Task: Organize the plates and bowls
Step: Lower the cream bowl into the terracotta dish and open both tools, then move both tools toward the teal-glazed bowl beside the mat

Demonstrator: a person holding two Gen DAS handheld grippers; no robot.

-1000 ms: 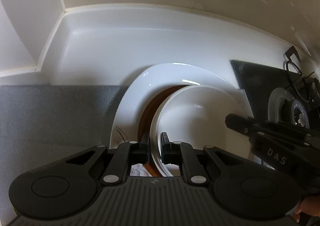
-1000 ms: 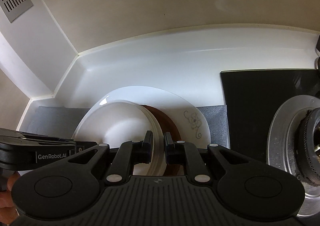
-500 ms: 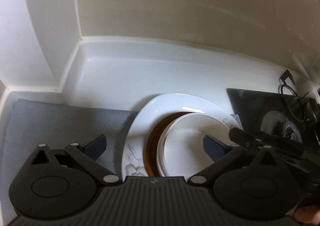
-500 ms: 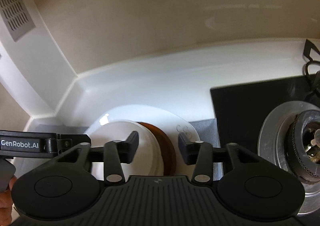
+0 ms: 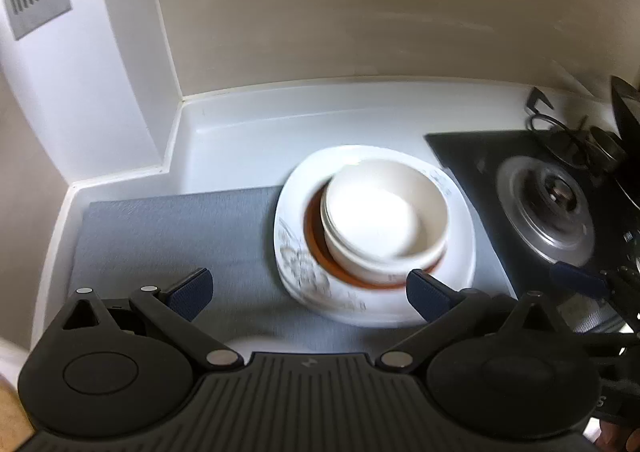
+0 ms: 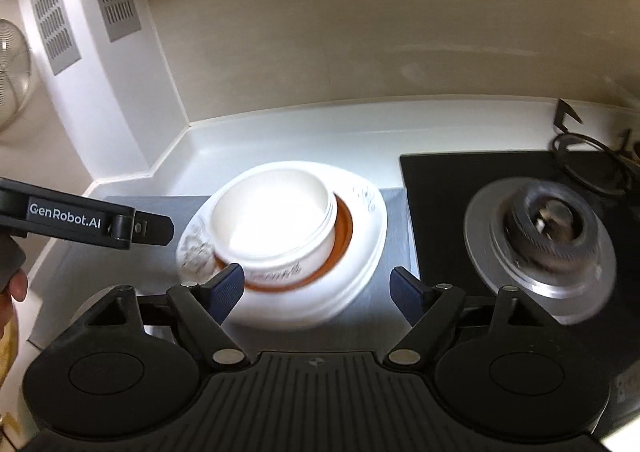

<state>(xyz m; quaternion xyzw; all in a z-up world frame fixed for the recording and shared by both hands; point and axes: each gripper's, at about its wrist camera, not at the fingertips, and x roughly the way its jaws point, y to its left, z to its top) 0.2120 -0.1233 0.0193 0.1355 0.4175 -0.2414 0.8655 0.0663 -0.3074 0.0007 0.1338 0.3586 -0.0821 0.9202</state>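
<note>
A stack of dishes stands on the grey mat [image 5: 168, 236]: a white bowl [image 5: 384, 224] nested in a brown dish [image 5: 320, 260], on a white flowered plate [image 5: 460, 220]. The same bowl [image 6: 272, 228], brown dish [image 6: 344, 228] and plate [image 6: 372, 236] show in the right wrist view. My left gripper [image 5: 308, 294] is open and empty, raised above and in front of the stack. My right gripper [image 6: 316, 290] is open and empty, also raised in front of it. The left gripper's body [image 6: 80, 218] shows at the left of the right wrist view.
A black gas hob [image 6: 480, 180] with a silver burner [image 6: 548, 236] lies right of the mat. A white counter [image 5: 248, 140] runs to the beige back wall. A white corner column with grey vents [image 6: 64, 12] stands at the left.
Both grippers opened, letting go of the bowl's rim, and have drawn back and up from the stack. The bowl stays nested in the brown dish.
</note>
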